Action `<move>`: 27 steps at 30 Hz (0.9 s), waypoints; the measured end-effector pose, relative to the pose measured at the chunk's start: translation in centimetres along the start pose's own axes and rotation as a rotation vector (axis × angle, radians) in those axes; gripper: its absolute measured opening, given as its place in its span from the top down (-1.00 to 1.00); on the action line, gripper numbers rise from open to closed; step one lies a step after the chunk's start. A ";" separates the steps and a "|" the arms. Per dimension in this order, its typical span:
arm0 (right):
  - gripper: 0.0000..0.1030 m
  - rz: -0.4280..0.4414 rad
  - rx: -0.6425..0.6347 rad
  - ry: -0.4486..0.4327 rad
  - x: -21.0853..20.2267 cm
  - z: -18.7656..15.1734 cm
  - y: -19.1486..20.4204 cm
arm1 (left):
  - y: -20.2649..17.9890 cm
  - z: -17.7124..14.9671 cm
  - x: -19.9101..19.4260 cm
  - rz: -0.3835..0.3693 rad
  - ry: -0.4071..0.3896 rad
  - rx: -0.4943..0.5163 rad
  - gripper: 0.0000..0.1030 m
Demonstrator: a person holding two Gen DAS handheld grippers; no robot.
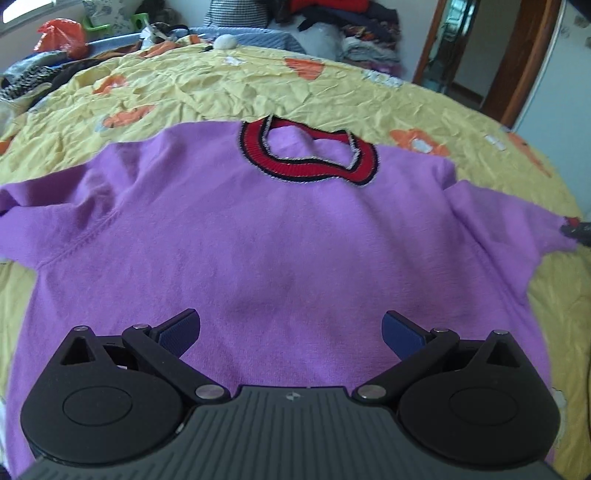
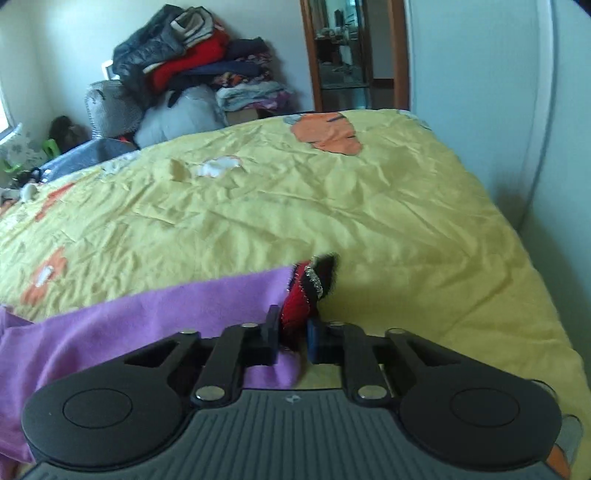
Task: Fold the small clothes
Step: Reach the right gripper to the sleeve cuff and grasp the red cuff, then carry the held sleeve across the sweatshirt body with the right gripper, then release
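Observation:
A small purple sweater [image 1: 266, 236] with a red and black collar [image 1: 306, 151] lies spread face up on the yellow bedspread [image 1: 221, 88]. My left gripper [image 1: 291, 332] is open and empty, hovering over the sweater's lower body. My right gripper [image 2: 291, 332] is shut on the red and black cuff [image 2: 306, 291] of the sweater's right sleeve [image 2: 147, 317], held just above the bedspread [image 2: 369, 221]. That cuff also shows at the far right edge of the left wrist view [image 1: 572, 227].
Piles of clothes [image 2: 192, 62] and bags stand beyond the bed's far side. A red plastic bag [image 1: 61, 35] and more clutter lie at the far left. A wooden door frame [image 1: 517, 62] and white wall [image 2: 498, 92] border the bed's right edge.

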State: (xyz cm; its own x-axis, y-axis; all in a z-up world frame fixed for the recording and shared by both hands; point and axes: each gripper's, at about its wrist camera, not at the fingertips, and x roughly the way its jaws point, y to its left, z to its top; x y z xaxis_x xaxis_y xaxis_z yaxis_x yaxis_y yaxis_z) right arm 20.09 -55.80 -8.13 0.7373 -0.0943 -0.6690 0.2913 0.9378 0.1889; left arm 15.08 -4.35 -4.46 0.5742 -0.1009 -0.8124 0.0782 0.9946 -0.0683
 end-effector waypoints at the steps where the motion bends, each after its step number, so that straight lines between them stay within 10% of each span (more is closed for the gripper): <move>1: 0.82 0.022 0.012 -0.007 0.0 0.1 0.0 | -0.2 0.1 -0.1 0.018 0.008 -0.001 -1.00; 9: 0.85 0.176 0.092 -0.035 -0.5 0.3 1.6 | -0.3 0.3 -0.6 0.125 0.031 -0.023 -1.00; 27: 0.85 0.421 0.088 -0.023 -6.7 -3.2 21.2 | 5.0 1.9 -0.3 -0.005 -0.012 0.051 -1.00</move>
State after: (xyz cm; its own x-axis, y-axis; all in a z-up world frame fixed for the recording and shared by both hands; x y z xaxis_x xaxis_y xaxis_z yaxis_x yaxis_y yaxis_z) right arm 19.34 -34.22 -1.92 0.8163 0.2819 -0.5042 0.0121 0.8642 0.5029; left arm 16.87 0.62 -3.41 0.5836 -0.1063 -0.8050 0.1219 0.9916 -0.0426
